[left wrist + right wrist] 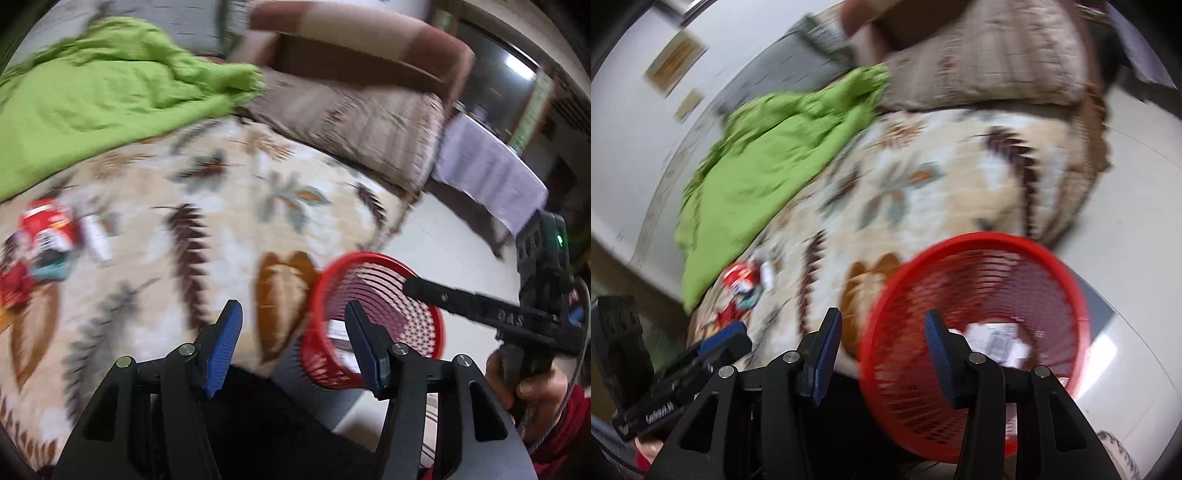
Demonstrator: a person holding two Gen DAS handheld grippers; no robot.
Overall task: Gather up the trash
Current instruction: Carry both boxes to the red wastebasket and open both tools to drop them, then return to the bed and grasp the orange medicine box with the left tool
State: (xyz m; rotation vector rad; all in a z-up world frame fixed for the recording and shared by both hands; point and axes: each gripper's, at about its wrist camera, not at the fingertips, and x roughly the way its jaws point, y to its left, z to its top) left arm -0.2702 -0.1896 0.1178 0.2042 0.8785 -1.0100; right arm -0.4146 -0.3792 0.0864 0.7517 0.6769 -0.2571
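Both sets of jaws stand partly spread with nothing between them: our left gripper [293, 325] and right gripper [882, 332] hang empty. Some paper already lies in the red basket [1067, 295], while red wrappers [48, 229] remain on the bedspread [221, 206], well apart from it.

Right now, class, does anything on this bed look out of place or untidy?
Yes: red wrappers lie scattered on the leaf-print bedspread instead of in the red basket, and a green sheet sits crumpled.
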